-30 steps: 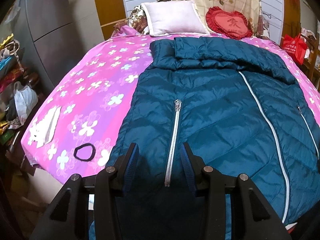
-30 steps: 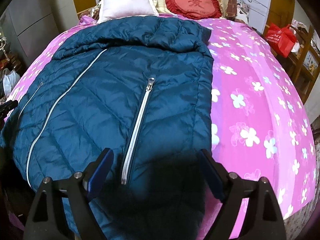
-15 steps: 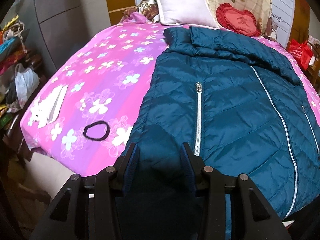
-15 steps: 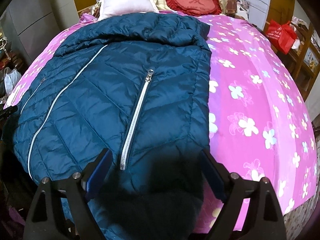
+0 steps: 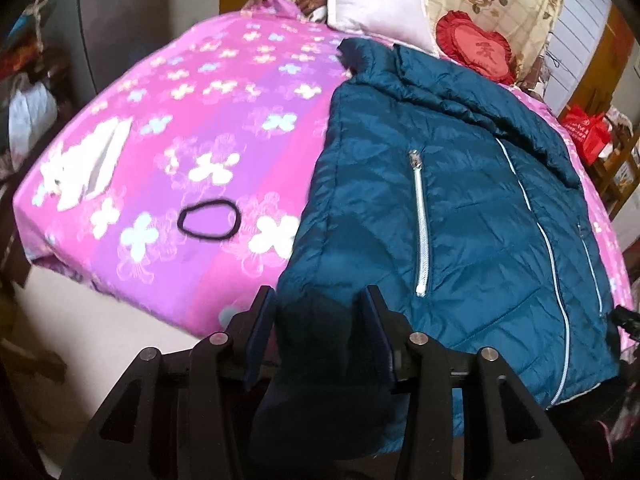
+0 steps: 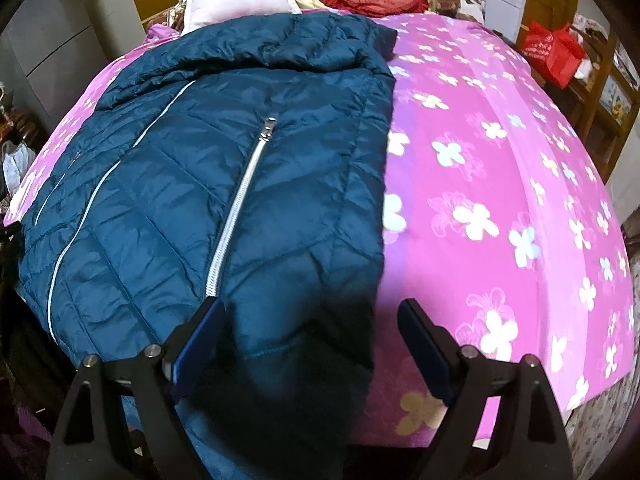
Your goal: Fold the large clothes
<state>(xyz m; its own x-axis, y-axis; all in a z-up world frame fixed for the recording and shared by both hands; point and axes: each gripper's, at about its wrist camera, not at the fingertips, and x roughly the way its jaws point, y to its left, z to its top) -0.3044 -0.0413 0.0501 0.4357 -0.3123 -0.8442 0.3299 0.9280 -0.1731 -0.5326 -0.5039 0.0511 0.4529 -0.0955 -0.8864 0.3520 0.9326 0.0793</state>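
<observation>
- The teal quilted jacket point(image 5: 460, 216) lies flat on the pink flowered bedspread point(image 5: 208, 128), front up, its collar end towards the head of the bed and its hem at the near edge
- In the right wrist view we see the same jacket point(image 6: 224, 184) covering the left half of the bedspread point(image 6: 500, 184), with the right half bare
- A white main zip point(image 6: 100, 208) runs the length of the jacket, and a silver pocket zip point(image 6: 240, 200) slants down towards the hem
- Our left tool point(image 5: 320, 320) sits at the jacket's near hem corner; dark fabric fills the narrow gap between its blue pads point(image 5: 376, 336), so we read it as gripping the hem
- Our right tool point(image 6: 310, 336) is spread wide over the other hem corner; the jacket edge lies between the fingers but neither pad point(image 6: 200, 340) presses on it
- A black hair tie point(image 5: 208, 220) lies on the bedspread just beside the jacket's side edge, apart from it
- A white flat item point(image 5: 88, 168) rests near the bed's far left corner; we cannot tell what it is
- A pale pillow point(image 5: 376, 12) and a red heart cushion point(image 5: 476, 50) sit at the head of the bed, beyond the collar
- A red bag point(image 6: 554, 52) stands off the bed on the right side
</observation>
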